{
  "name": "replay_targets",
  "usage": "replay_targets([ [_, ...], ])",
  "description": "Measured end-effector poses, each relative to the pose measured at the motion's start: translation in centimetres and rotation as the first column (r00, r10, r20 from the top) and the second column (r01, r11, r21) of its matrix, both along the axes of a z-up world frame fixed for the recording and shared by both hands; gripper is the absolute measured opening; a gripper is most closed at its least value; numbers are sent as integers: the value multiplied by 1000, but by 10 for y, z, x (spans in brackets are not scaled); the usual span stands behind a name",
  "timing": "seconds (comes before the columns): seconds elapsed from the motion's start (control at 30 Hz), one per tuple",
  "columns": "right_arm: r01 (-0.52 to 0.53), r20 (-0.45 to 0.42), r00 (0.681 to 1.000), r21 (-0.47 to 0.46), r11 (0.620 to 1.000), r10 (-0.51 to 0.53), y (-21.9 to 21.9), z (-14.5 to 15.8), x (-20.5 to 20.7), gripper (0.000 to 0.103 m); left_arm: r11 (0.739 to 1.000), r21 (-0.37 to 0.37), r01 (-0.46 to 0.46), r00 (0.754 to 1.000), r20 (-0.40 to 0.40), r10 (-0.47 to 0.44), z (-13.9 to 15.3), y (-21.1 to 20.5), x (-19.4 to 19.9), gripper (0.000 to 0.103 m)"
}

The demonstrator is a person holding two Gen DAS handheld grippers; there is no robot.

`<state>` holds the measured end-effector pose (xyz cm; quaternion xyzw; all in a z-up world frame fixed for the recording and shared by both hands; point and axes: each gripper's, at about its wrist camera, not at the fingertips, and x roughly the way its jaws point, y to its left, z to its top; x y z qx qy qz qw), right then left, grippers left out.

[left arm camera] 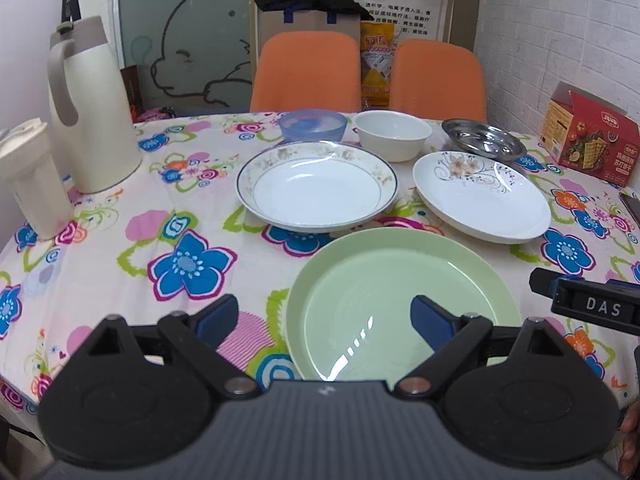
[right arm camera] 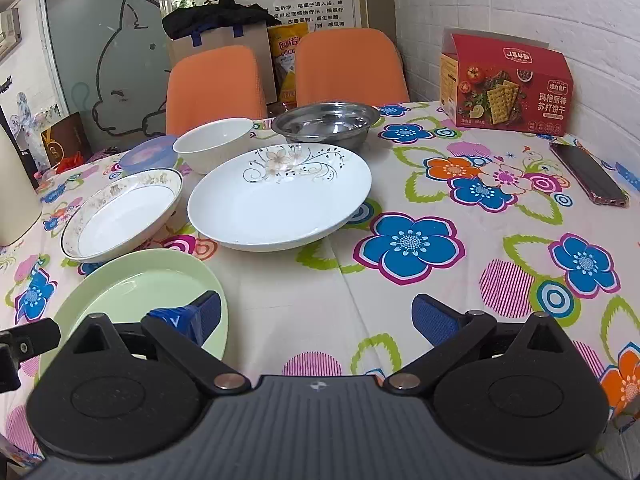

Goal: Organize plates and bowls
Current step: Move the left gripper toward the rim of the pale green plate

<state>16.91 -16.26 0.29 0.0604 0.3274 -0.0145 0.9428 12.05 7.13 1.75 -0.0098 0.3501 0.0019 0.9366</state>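
Observation:
A green plate (left arm camera: 400, 300) lies nearest on the flowered tablecloth; it also shows in the right wrist view (right arm camera: 132, 288). Behind it lie a gold-rimmed white plate (left arm camera: 316, 188) (right arm camera: 120, 216) and a flower-painted white plate (left arm camera: 484, 196) (right arm camera: 280, 196). Further back stand a blue bowl (left arm camera: 313, 125) (right arm camera: 148, 152), a white bowl (left arm camera: 393, 134) (right arm camera: 214, 142) and a steel bowl (left arm camera: 486, 140) (right arm camera: 326, 122). My left gripper (left arm camera: 324, 320) is open and empty above the green plate's left edge. My right gripper (right arm camera: 316, 316) is open and empty over bare cloth, right of the green plate.
A cream jug (left arm camera: 90, 108) and a cream cup (left arm camera: 32, 176) stand at the left. A red cracker box (right arm camera: 506, 84) and a phone (right arm camera: 588, 174) are at the right. Two orange chairs (left arm camera: 308, 72) stand behind the table. The right gripper's body (left arm camera: 592, 306) shows at the left wrist view's right edge.

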Motion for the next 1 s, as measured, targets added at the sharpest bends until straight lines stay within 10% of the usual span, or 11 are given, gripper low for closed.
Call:
replay_targets([
  [1.0, -106, -69, 992, -3, 994, 105, 31, -15, 29, 90, 997, 28, -68, 995, -74, 70, -28, 22, 38, 92],
])
